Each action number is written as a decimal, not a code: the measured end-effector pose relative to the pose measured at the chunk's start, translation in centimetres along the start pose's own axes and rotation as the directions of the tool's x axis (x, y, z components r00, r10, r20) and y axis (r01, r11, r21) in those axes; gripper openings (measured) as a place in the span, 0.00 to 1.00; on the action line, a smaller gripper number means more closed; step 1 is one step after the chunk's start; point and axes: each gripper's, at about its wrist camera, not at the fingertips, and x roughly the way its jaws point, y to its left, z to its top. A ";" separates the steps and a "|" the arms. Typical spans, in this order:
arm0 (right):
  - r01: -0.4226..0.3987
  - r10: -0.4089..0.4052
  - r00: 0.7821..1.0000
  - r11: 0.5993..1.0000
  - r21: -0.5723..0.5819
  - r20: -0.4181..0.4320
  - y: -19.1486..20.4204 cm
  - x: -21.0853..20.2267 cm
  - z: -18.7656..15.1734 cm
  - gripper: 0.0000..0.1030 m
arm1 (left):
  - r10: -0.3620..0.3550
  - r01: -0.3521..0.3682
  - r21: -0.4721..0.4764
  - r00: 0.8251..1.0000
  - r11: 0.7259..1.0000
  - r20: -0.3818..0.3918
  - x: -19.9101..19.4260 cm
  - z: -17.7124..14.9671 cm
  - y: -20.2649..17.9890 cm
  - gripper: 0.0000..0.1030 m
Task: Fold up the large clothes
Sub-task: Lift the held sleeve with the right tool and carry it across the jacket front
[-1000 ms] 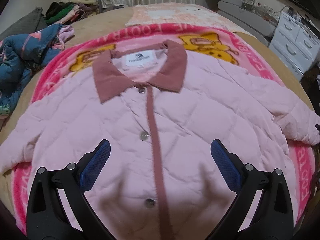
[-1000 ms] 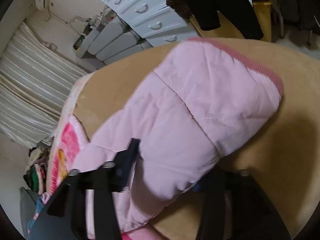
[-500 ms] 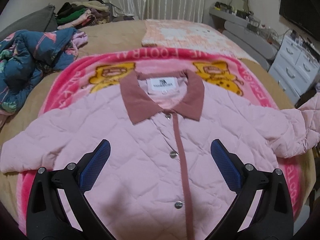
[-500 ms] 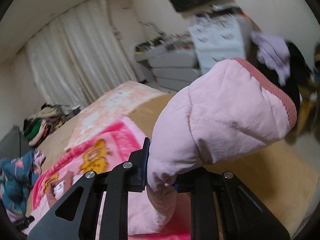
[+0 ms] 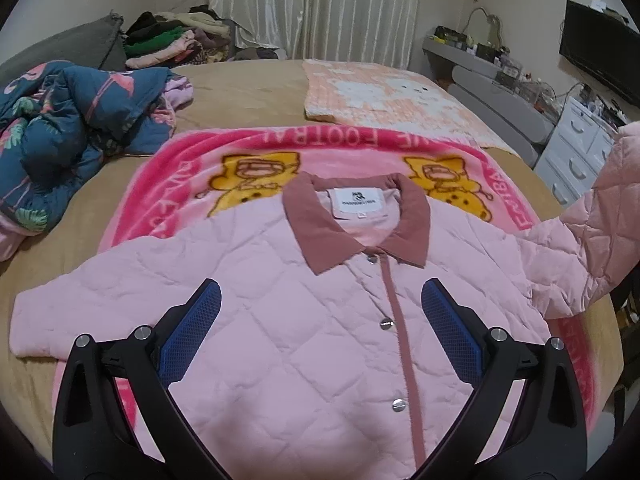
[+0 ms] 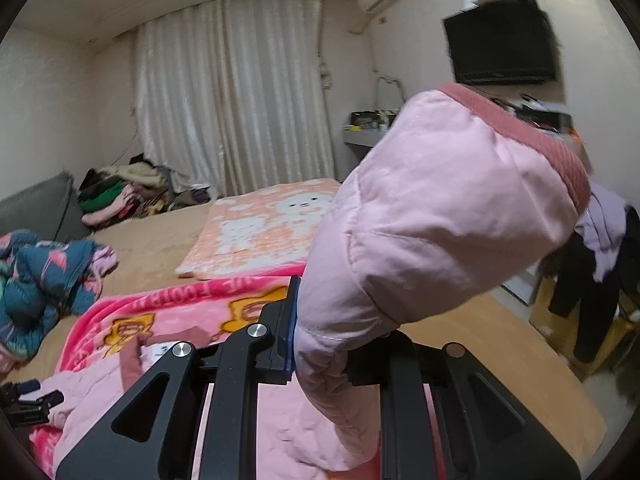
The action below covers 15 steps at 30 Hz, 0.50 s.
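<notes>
A pink quilted jacket (image 5: 280,320) with a dusty-rose collar and snap buttons lies front up on a pink cartoon blanket (image 5: 180,168) on the bed. My left gripper (image 5: 318,332) is open and empty, hovering above the jacket's chest. My right gripper (image 6: 320,344) is shut on the jacket's right sleeve (image 6: 440,220), holding it lifted off the bed with the rose cuff pointing up and away. The raised sleeve also shows at the right edge of the left wrist view (image 5: 592,240). The other sleeve (image 5: 60,308) lies flat.
A blue flamingo-print quilt (image 5: 68,132) is bunched at the left. A peach patterned blanket (image 5: 384,96) lies further back. A clothes pile (image 5: 172,40) sits by the curtains. White drawers (image 5: 580,152) and a wall TV (image 6: 500,40) stand right of the bed.
My right gripper has lifted the sleeve off the bed and swung it up and inward. My left gripper has drawn back and tilted up, so more of the bed shows.
</notes>
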 end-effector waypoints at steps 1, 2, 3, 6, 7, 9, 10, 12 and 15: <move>-0.008 0.008 1.000 1.000 -0.006 0.001 0.7 -0.1 0.1 0.16 | -0.001 0.001 -0.003 1.000 1.000 0.004 -0.2 0.0 0.4 0.91; -0.024 0.024 1.000 1.000 -0.016 0.002 1.8 -0.1 0.1 0.16 | -0.001 0.001 -0.005 1.000 1.000 0.007 -0.4 0.1 0.7 0.91; -0.038 0.038 0.999 0.999 -0.021 0.003 2.7 0.0 0.2 0.16 | 0.001 -0.001 -0.009 1.000 1.000 0.011 -0.7 0.1 1.2 0.91; -0.063 0.063 0.998 0.998 -0.030 -0.002 4.7 0.3 0.2 0.16 | -0.003 0.004 -0.030 1.000 1.000 0.014 -1.1 0.2 2.6 0.91; -0.076 0.076 0.997 0.997 -0.032 -0.004 5.6 0.2 0.1 0.16 | -0.005 0.006 -0.039 1.000 0.999 0.014 -1.2 0.2 3.1 0.91; -0.096 0.096 0.995 0.994 -0.049 -0.005 7.1 0.1 0.0 0.16 | -0.007 0.008 -0.051 1.000 0.999 0.018 -1.5 0.3 4.0 0.91; -0.105 0.105 0.994 0.993 -0.055 -0.006 7.8 -0.1 0.0 0.16 | -0.009 0.011 -0.060 1.000 0.998 0.021 -1.7 0.3 4.4 0.91; -0.121 0.120 0.993 0.990 -0.067 -0.010 8.9 0.0 0.0 0.16 | -0.025 0.028 -0.082 0.999 0.996 0.026 -2.1 0.3 5.3 0.91; -0.146 0.145 0.989 0.986 -0.085 -0.015 11.0 -0.1 0.1 0.16 | -0.043 0.046 -0.101 0.998 0.994 0.036 -2.5 0.3 6.4 0.91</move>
